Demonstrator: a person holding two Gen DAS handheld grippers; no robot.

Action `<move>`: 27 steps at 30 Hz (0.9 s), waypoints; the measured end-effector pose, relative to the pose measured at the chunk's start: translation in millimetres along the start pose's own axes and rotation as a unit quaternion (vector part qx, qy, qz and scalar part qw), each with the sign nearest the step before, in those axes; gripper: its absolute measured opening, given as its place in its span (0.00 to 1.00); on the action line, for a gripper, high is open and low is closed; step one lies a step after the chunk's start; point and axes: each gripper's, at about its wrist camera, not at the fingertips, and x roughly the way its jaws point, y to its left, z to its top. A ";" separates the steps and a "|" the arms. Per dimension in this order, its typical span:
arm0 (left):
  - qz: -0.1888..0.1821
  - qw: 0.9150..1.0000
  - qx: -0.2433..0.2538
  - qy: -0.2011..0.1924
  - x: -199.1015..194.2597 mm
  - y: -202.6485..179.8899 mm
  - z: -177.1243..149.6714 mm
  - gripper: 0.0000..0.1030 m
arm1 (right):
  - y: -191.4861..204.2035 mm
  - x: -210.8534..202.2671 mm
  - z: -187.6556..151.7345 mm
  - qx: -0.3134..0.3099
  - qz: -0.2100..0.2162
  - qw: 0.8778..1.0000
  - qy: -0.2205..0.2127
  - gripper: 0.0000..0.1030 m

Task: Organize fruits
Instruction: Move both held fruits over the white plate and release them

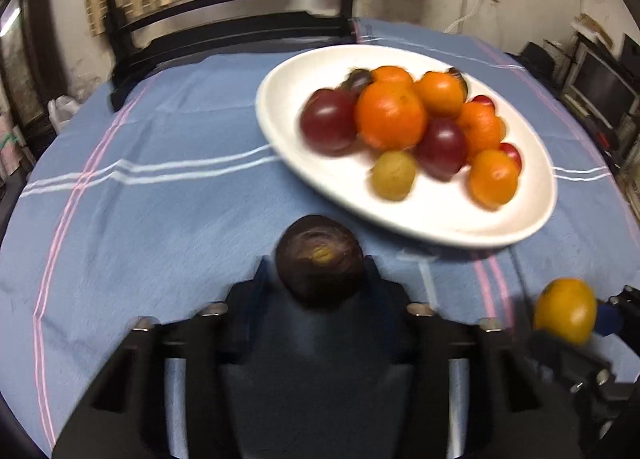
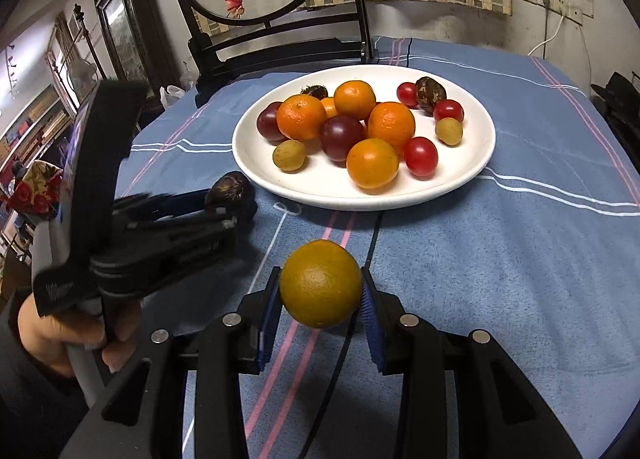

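A white plate (image 2: 472,163) on the blue cloth holds several oranges, dark red plums, small red tomatoes, greenish-brown fruits and dark wrinkled ones. My left gripper (image 1: 320,263) is shut on a dark brown wrinkled fruit (image 1: 319,259) just in front of the plate's (image 1: 420,215) near rim. From the right wrist view that same fruit (image 2: 230,189) sits between the left gripper's fingers (image 2: 192,197), left of the plate. My right gripper (image 2: 320,285) is shut on a yellow-orange citrus (image 2: 320,283), its blue pads pressing both sides, held above the cloth short of the plate. That citrus (image 1: 566,309) shows at lower right in the left wrist view.
A black wooden stand (image 2: 280,39) with a round painted panel rises at the table's far edge behind the plate. A hand (image 2: 60,331) grips the left tool at lower left. Blue striped tablecloth (image 2: 520,259) stretches right of the plate, with dark furniture beyond.
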 end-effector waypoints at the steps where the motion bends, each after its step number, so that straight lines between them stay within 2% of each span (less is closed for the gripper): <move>1: 0.006 1.000 0.002 -0.003 -1.1 -2.3 -1.1 0.41 | -0.6 -0.1 -0.1 0.001 0.002 1.000 0.002 0.37; 6: -0.004 1.000 0.015 -0.005 -14.4 -14.2 -8.8 0.41 | 1.5 -8.8 0.6 -0.001 0.009 1.000 -0.011 0.37; 12: -0.028 0.999 0.004 -0.023 -48.7 -10.5 -2.7 0.41 | -0.8 -35.4 6.9 0.006 0.013 0.998 -0.056 0.37; 15: -0.040 0.998 0.007 -0.042 -67.1 -10.1 15.7 0.41 | -3.7 -50.7 17.4 0.009 0.006 0.997 -0.080 0.37; 19: -0.038 0.997 0.018 -0.063 -73.5 -19.8 54.0 0.41 | -6.1 -54.7 46.5 -0.026 -0.021 0.995 -0.096 0.37; 21: -0.033 0.997 0.017 -0.065 -65.6 -25.0 74.1 0.41 | -10.4 -48.2 60.8 -0.038 -0.029 0.994 -0.099 0.37; 23: -0.012 0.998 0.012 -0.059 -52.4 -29.2 91.5 0.41 | -19.5 -33.7 76.5 -0.039 -0.040 0.994 -0.095 0.37; 27: 0.003 0.999 0.020 -0.050 -25.2 -37.8 110.6 0.41 | -38.9 -2.8 99.0 -0.033 -0.061 0.994 -0.088 0.37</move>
